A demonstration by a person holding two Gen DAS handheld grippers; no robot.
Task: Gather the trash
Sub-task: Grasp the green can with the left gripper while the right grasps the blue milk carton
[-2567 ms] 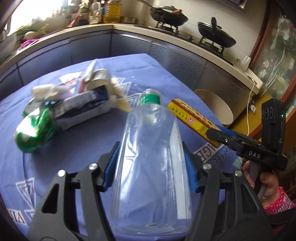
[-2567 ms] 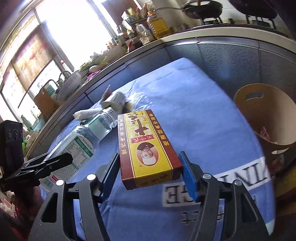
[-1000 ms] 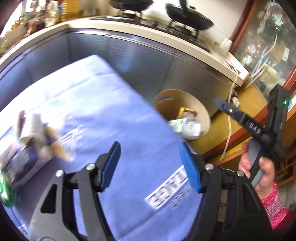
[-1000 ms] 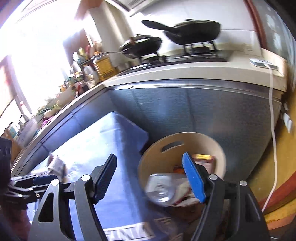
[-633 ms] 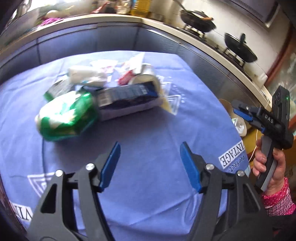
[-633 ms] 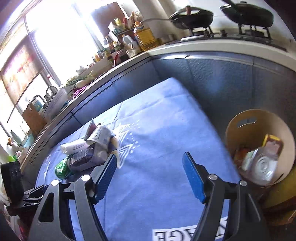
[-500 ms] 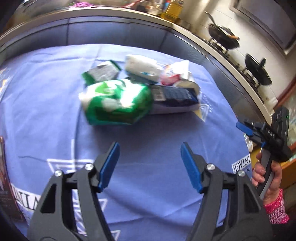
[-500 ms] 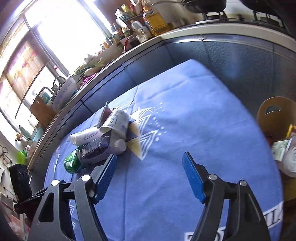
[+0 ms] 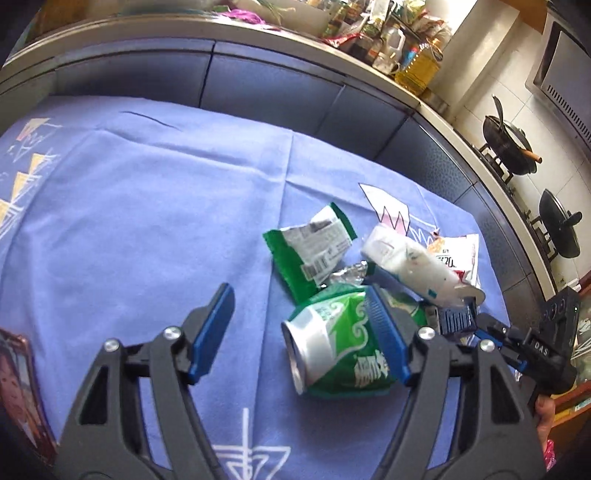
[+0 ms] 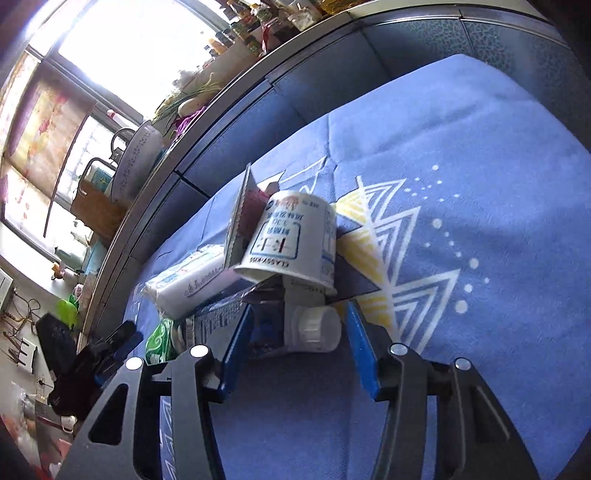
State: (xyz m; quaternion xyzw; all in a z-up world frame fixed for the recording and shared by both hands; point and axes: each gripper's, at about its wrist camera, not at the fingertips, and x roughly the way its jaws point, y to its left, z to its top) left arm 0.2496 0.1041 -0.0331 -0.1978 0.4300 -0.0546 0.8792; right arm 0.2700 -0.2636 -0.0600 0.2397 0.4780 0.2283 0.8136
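Observation:
A pile of trash lies on the blue tablecloth [image 9: 147, 206]. In the left wrist view my left gripper [image 9: 301, 332] is open, its right pad beside a crushed green can [image 9: 332, 350]. Behind the can lie a green wrapper [image 9: 310, 251], a white cup [image 9: 413, 266] and a dark blue carton [image 9: 452, 321]. In the right wrist view my right gripper [image 10: 299, 350] is open with its pads on either side of the carton's white cap end [image 10: 314, 328]. The white cup [image 10: 291, 240] and a white packet [image 10: 192, 277] lie just beyond. The right gripper also shows in the left wrist view [image 9: 517, 343].
A kitchen counter [image 9: 258, 33] with bottles curves behind the table. A stove with black pans [image 9: 509, 144] is at the right. A red-edged picture [image 9: 18, 387] lies at the table's left edge. A white bowl [image 10: 136, 158] stands on the counter.
Both grippers let go of the bottle and the yellow box at the bin, then swung back to the pile. They are now closer to the can and the carton.

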